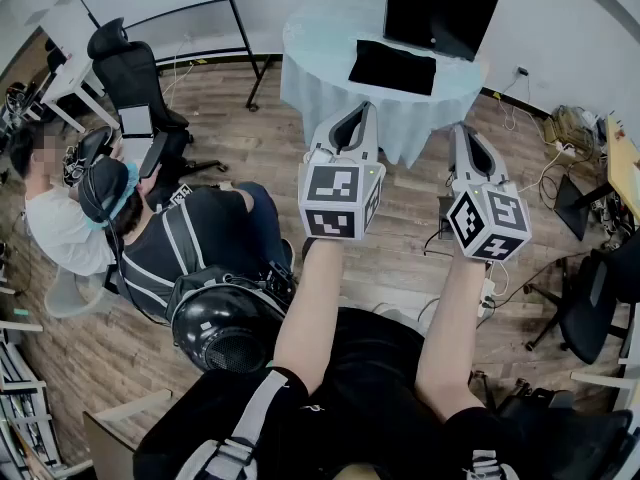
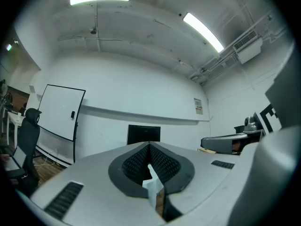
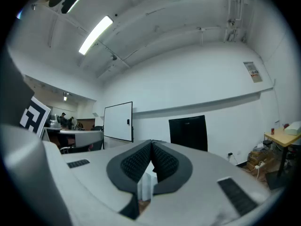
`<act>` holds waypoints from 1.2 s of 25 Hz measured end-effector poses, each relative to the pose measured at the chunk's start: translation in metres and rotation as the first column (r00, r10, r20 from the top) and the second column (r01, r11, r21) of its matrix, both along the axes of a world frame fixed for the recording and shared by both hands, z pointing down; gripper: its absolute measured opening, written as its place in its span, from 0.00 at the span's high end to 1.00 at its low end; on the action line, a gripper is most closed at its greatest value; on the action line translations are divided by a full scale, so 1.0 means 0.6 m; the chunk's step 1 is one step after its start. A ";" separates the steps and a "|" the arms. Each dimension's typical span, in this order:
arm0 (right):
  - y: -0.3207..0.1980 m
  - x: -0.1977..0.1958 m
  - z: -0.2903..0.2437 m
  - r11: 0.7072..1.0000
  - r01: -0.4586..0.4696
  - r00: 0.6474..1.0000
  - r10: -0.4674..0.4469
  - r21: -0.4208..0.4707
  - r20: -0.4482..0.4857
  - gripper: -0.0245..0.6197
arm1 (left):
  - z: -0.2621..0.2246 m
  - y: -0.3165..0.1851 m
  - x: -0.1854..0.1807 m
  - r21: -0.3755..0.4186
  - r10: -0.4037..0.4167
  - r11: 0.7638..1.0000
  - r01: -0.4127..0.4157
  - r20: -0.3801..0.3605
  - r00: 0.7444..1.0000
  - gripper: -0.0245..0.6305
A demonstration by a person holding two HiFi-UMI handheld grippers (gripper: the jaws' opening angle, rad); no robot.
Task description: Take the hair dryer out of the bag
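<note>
Both grippers are held level in front of me, aimed at a round table (image 1: 320, 43) draped in pale cloth. A flat black bag-like thing (image 1: 392, 66) lies on it, in front of a black monitor (image 1: 443, 8). No hair dryer shows in any view. My left gripper (image 1: 357, 109) is shut with nothing between its jaws, well short of the table. My right gripper (image 1: 463, 131) is also shut and empty. In the left gripper view, the left gripper (image 2: 149, 145) has its dark ribbed pads pressed together, and the monitor (image 2: 143, 134) stands beyond. The right gripper view shows the right gripper (image 3: 151, 143) closed the same way.
Two people (image 1: 190, 238) sit close at the left, beside a black office chair (image 1: 135, 78). A whiteboard stand (image 1: 235, 18) is behind them. Cables and a power strip (image 1: 488, 290) lie on the wooden floor. Another chair (image 1: 590, 303) and a desk edge (image 1: 622, 163) are at the right.
</note>
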State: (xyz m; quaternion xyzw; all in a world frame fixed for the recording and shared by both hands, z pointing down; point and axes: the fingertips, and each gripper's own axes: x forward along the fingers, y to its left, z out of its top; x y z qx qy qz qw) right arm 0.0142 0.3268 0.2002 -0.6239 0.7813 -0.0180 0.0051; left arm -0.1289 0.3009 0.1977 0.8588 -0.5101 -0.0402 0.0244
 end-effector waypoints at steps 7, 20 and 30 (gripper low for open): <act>-0.011 0.005 0.024 0.999 -0.032 0.999 0.032 -0.022 0.005 0.96 | 0.025 -0.017 -0.004 -0.023 0.012 1.000 -0.012 0.001 1.000 0.96; -0.047 0.003 0.068 0.993 -0.093 0.996 0.094 -0.066 0.010 0.96 | 0.077 -0.078 -0.032 -0.092 0.025 0.995 -0.026 -0.016 1.000 0.96; -0.092 0.056 0.078 0.988 -0.131 0.990 0.135 -0.080 0.045 0.96 | 0.092 -0.131 0.015 -0.113 0.066 0.991 -0.068 -0.022 0.998 0.96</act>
